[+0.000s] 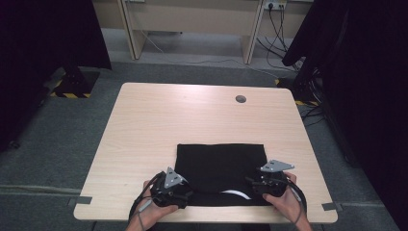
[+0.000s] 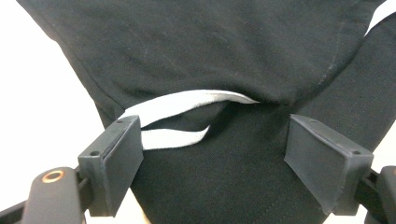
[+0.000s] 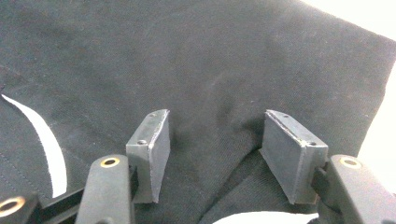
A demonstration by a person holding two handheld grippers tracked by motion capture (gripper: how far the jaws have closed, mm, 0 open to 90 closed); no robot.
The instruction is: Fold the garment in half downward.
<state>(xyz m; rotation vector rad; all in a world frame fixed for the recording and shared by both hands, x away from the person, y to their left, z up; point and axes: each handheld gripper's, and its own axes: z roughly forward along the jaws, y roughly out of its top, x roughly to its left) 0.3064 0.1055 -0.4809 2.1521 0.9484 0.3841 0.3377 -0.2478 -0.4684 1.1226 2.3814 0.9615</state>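
Both grippers, left gripper [image 1: 185, 188] and right gripper [image 1: 251, 183], are hovering wide open, holding nothing, over the black garment [image 1: 220, 166]'s near corners; both should be pinching evenly at its edge.

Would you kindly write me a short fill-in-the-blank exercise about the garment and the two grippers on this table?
1. The folded garment on the table is ____ in colour.
2. The band at the garment's opening is ____.
3. The left gripper has its jaws ____ over the cloth.
4. The right gripper works at the garment's ____ edge, closest to the person.

Missing words: black; white; open; near
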